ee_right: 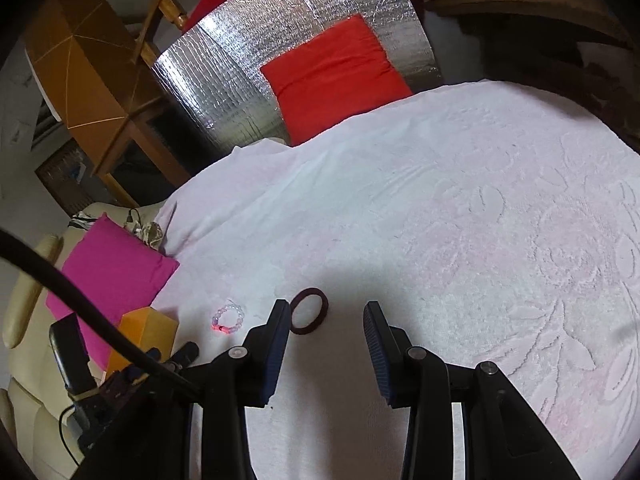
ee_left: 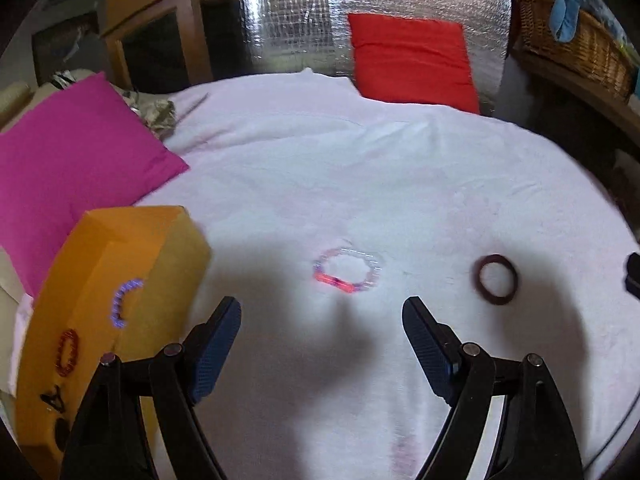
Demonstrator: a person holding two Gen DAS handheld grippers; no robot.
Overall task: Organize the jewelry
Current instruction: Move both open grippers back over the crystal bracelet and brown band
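A pale beaded bracelet [ee_left: 347, 270] with a pink-red section lies on the white towel [ee_left: 320, 168], just beyond my left gripper [ee_left: 322, 316], which is open and empty. A dark maroon ring-shaped band [ee_left: 497, 279] lies to its right. The orange box [ee_left: 104, 292] at the left holds a purple bead bracelet [ee_left: 125, 303], a red bracelet [ee_left: 67, 353] and small dark pieces. In the right wrist view, my right gripper [ee_right: 326, 320] is open with nothing between its fingers, and the maroon band [ee_right: 308, 316] lies just beyond its left fingertip. The beaded bracelet [ee_right: 228, 319] and orange box [ee_right: 144, 334] lie further left.
A magenta cushion [ee_left: 76, 156] lies left of the towel and a red cushion [ee_left: 412, 60] at the back against a silver foil sheet [ee_left: 288, 16]. A wicker basket [ee_left: 576, 44] stands at the back right, wooden furniture [ee_left: 160, 24] at the back left. A black cable [ee_right: 80, 300] crosses the right wrist view.
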